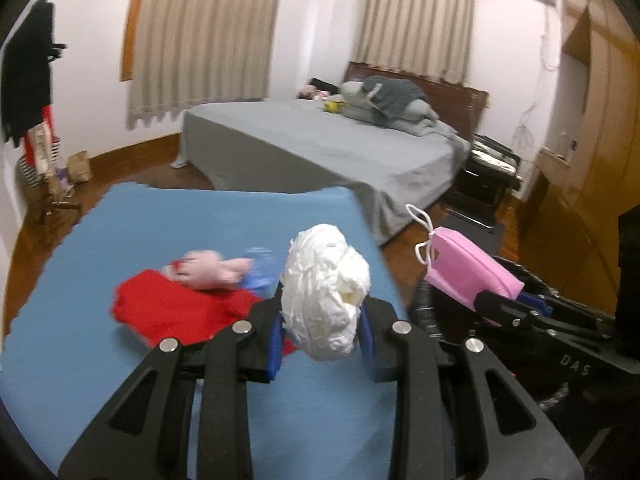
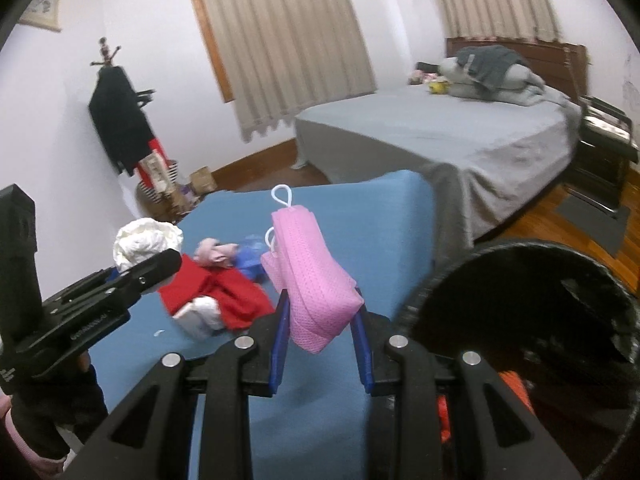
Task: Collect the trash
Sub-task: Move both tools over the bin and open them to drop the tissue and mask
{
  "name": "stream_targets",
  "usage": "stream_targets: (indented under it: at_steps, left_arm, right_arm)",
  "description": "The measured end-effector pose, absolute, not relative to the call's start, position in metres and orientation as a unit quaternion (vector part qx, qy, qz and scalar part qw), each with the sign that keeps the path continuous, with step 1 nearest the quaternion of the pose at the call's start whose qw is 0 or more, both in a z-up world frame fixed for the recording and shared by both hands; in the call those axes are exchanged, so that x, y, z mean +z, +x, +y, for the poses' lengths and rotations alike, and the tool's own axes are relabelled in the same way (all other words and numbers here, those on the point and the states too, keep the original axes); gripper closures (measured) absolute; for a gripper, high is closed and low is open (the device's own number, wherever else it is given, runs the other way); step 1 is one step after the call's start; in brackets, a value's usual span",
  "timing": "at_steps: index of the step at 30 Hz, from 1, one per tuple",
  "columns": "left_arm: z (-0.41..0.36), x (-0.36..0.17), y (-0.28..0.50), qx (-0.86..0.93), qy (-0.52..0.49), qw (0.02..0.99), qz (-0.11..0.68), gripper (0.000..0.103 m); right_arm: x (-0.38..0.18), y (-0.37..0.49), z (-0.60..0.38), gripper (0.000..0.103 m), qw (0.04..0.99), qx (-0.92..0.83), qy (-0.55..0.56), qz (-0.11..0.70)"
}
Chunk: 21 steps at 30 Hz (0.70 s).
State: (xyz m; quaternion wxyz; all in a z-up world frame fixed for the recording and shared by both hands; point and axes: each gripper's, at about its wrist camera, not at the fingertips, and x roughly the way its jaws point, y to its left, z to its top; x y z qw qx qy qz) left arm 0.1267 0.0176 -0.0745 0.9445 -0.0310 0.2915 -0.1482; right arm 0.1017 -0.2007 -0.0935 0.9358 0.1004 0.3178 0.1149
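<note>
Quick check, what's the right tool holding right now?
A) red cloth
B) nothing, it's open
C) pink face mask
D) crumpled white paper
C: the right tool is shut on the pink face mask, lifted above the blue mat beside the black bin; the crumpled white paper sits in the left tool.

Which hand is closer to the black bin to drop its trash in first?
The right. Its tool holds the pink mask right beside the black bin. The left tool, gripping the white paper wad, is over the blue table, farther from the bin.
</note>
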Motion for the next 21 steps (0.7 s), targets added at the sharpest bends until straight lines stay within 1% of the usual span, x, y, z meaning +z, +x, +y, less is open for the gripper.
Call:
stream_targets:
  at_steps: [14,16,18,19,21]
  left_arm:
    - [-0.107,-0.093,0.128,-0.268,-0.005,0.916,0.297,0.074]
    - [-0.126,-0.098,0.129,-0.285,0.000,0.910,0.301,0.074]
    - [-0.139,-0.102,0.129,-0.298,0.001,0.904,0.305,0.073]
    - [-0.147,-0.106,0.130,-0.307,0.001,0.900,0.309,0.072]
    - [-0.160,-0.113,0.132,-0.323,0.000,0.892,0.318,0.066]
  right_arm:
    - [-0.116,0.065,-0.307,0.074,0.935,-0.008,0.133,0.328]
    - [-0.120,0.061,-0.318,0.073,0.933,-0.023,0.136,0.332]
    - [-0.125,0.057,-0.328,0.073,0.931,-0.037,0.139,0.336]
    - [-0.127,0.056,-0.333,0.071,0.929,-0.044,0.140,0.338]
    - [-0.131,0.051,-0.343,0.070,0.927,-0.055,0.144,0.341]
